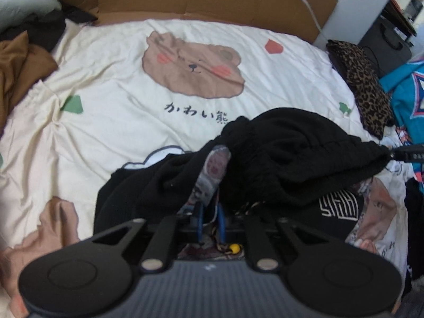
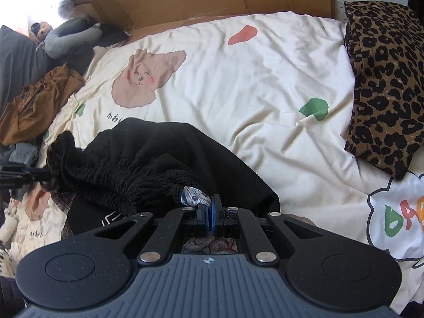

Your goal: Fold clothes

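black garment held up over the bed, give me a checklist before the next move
1. Right gripper shut on the black garment: ok.
2. Left gripper pinching the garment: cannot tell, cloth hides its fingertips.
3. Garment stretched flat between the grippers: not ok, it hangs bunched.
4. Bare cream bedspread ahead for laying it down: ok.
5. Leopard cloth out of the way: ok, off to the side.

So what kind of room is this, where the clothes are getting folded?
Probably a bedroom: a cream bear-print duvet covers the work surface, a leopard-print pillow lies at its edge, and clothes such as a brown garment are piled alongside.
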### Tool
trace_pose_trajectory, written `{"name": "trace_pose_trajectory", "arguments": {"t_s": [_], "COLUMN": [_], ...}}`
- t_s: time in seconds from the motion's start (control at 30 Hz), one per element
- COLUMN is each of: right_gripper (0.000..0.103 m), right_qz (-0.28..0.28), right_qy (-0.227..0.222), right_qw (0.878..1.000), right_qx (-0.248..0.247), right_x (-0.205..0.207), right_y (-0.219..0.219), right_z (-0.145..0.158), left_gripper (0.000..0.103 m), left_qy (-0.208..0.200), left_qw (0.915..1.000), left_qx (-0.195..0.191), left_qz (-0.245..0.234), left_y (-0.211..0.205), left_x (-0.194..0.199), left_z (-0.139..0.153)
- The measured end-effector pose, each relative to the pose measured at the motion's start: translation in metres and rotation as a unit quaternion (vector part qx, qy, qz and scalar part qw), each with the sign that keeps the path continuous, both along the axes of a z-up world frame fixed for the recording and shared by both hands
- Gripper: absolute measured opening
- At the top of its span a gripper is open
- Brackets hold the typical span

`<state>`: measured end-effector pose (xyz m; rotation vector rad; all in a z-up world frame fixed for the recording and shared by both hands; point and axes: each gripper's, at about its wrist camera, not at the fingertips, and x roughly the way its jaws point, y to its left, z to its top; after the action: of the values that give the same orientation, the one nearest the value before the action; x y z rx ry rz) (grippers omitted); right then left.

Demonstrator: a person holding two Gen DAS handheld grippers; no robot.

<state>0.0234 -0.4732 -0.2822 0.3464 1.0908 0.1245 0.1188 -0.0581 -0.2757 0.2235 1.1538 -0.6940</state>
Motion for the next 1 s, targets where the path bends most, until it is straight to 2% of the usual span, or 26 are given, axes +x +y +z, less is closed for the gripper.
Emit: {"name": "trace_pose_trajectory", "arguments": {"t_s": [0.13,0.33,0.4,0.47,0.5,0.7,1.0], "right_gripper": [0.0,0.0,0.0,0.0,0.0,0.0,0.0], "right_qz": [0.003,0.003,0.003,0.003,0.004,0.006,0.009], "right_qy": [0.006,0.01,0.009,0.009,0.009,0.009,0.009], "right_qw": [1.0,1.0,1.0,1.0,1.0,1.0,1.0], "right_qx": [0.001,-0.001,-0.001,-0.001,-0.001,0.0,0.005], "right_x": [0.0,0.0,0.001,0.001,0.0,0.0,0.0], "right_y": [0.001,0.002,0.002,0.001,0.001,0.0,-0.002], "right_z": [-0.001,-0.004,-0.003,-0.003,-0.004,-0.005,-0.008], "left_gripper": [0.013,0.014,0.02,0.031,0.032,0.035,0.041], "left_qy": [-0.025,-0.034,-0.038,-0.047,-0.05,-0.036,-0.018], "left_qw": [0.9994,0.999,0.9987,0.9981,0.9978,0.9978,0.9987], "left_qx": [0.0,-0.004,-0.001,0.006,0.008,0.018,0.022], "left_qz": [-0.024,-0.028,-0.035,-0.04,-0.043,-0.053,-0.042], "left_y": [0.005,0.01,0.007,0.002,-0.001,-0.015,-0.018], "left_x": [-0.005,0.006,0.012,0.018,0.021,0.034,0.044], "left_z": [0.019,0.039,0.044,0.047,0.047,0.031,0.004]}}
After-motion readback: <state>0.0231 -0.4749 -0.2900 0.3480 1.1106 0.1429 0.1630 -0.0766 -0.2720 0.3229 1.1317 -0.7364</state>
